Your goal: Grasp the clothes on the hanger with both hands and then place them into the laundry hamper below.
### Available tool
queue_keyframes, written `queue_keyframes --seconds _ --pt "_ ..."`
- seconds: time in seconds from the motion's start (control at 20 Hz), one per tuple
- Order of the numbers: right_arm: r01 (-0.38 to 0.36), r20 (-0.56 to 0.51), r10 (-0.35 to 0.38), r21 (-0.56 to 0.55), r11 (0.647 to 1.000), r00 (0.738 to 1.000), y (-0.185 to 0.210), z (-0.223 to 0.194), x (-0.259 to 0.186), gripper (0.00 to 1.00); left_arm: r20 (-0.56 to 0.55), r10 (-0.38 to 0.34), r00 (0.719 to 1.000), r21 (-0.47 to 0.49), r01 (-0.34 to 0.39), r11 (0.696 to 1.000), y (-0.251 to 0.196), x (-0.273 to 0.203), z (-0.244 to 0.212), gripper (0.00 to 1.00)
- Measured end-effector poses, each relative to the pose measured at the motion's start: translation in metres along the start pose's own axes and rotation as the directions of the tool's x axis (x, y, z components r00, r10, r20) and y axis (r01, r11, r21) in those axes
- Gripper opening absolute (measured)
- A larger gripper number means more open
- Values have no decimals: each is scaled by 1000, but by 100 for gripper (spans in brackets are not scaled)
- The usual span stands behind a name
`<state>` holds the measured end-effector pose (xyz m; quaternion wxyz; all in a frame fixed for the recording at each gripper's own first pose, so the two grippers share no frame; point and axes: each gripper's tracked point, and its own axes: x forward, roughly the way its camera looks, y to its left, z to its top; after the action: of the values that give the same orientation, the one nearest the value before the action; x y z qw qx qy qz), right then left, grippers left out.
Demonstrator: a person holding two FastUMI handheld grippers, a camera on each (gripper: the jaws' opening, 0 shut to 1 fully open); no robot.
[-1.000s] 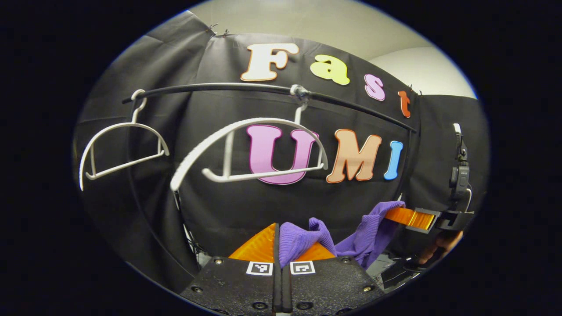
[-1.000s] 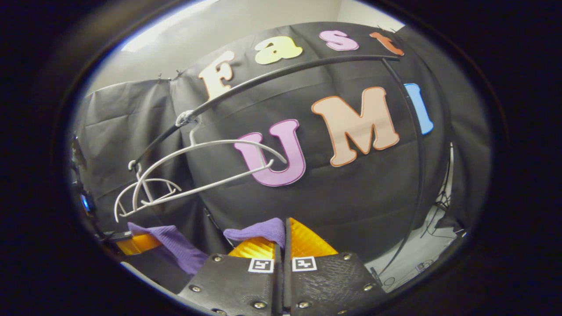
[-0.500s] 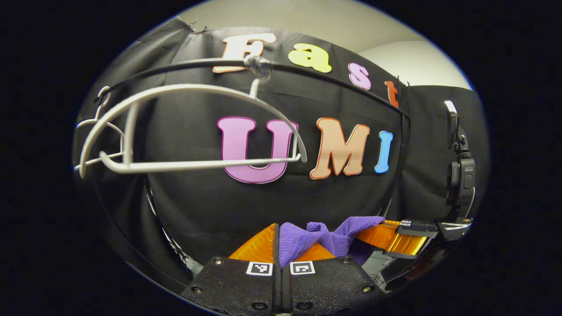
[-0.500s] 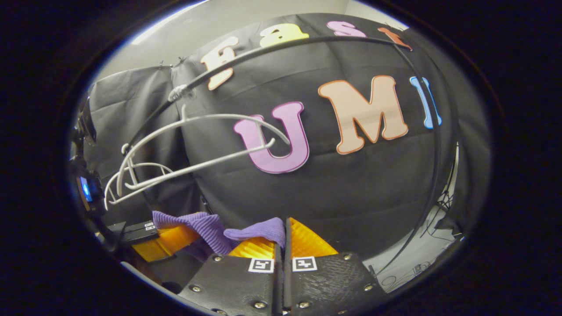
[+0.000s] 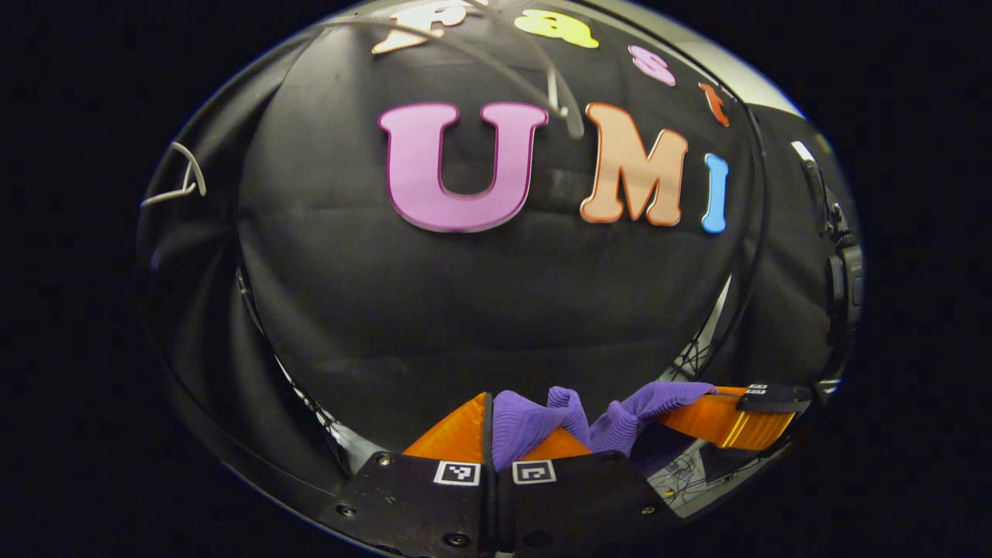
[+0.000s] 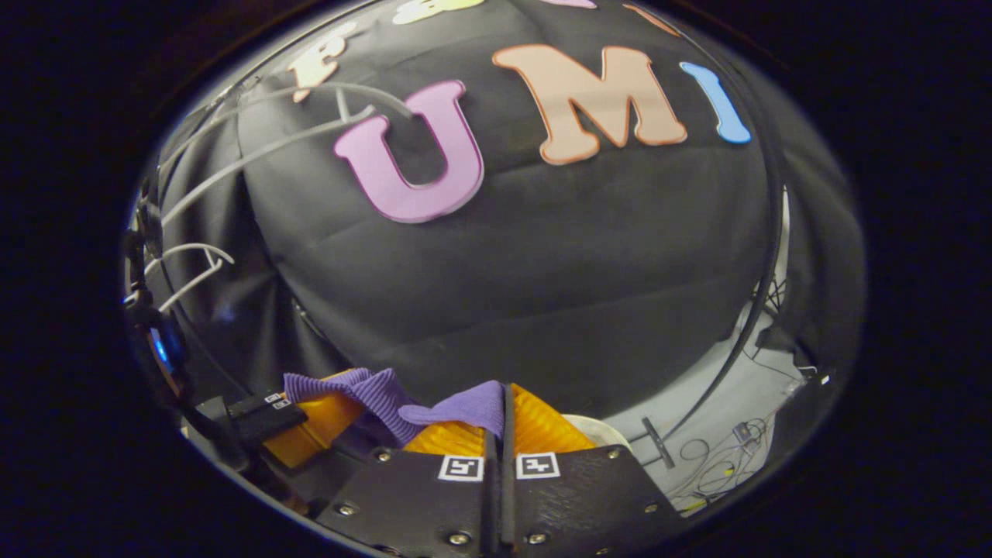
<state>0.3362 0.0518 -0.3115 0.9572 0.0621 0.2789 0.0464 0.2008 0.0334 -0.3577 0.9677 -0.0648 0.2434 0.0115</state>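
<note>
Left gripper (image 5: pixel 490 434) and right gripper (image 6: pixel 502 422) jaws closed, side by side

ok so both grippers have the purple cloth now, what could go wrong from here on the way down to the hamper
1. The left gripper and right gripper each pinch only a small edge of the purple cloth; it could slip free.
2. The grippers are close together with the cloth bunched between them; they could bump.
3. Just a pale rim, possibly the hamper's, peeks past the right gripper's fingers, so the drop may be poorly aimed.
</note>
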Motion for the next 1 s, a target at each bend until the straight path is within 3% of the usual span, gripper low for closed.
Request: queue_keyframes --seconds 0.4,0.55,0.65,0.7,0.8,0.9,1.0 --pt "109 -189 -102 28 994 977 -46 -93 58 3 -187 -10 982 -25 6 1000 -7 51 -99 3" --pt "118 -225 -107 34 992 968 -50 -109 69 11 -281 -74 957 -100 48 994 -15 58 -140 8" --pt "110 -238 -93 61 992 967 -51 -116 67 11 -315 -30 949 -84 4 996 -2 59 -161 24" --pt "123 -245 -109 45 991 963 -57 -120 65 16 -318 -9 948 -65 -12 998 5 58 -166 32" --pt "123 -242 -116 12 992 963 -58 -122 56 24 -319 10 948 -56 -30 998 8 49 -163 64" --pt "108 -232 -110 -20 994 967 -54 -117 39 53 -321 7 947 -63 -28 998 4 36 -156 95" --pt "88 -211 -94 -39 995 973 -46 -109 19 83 -298 10 955 -42 -23 999 3 15 -142 95"
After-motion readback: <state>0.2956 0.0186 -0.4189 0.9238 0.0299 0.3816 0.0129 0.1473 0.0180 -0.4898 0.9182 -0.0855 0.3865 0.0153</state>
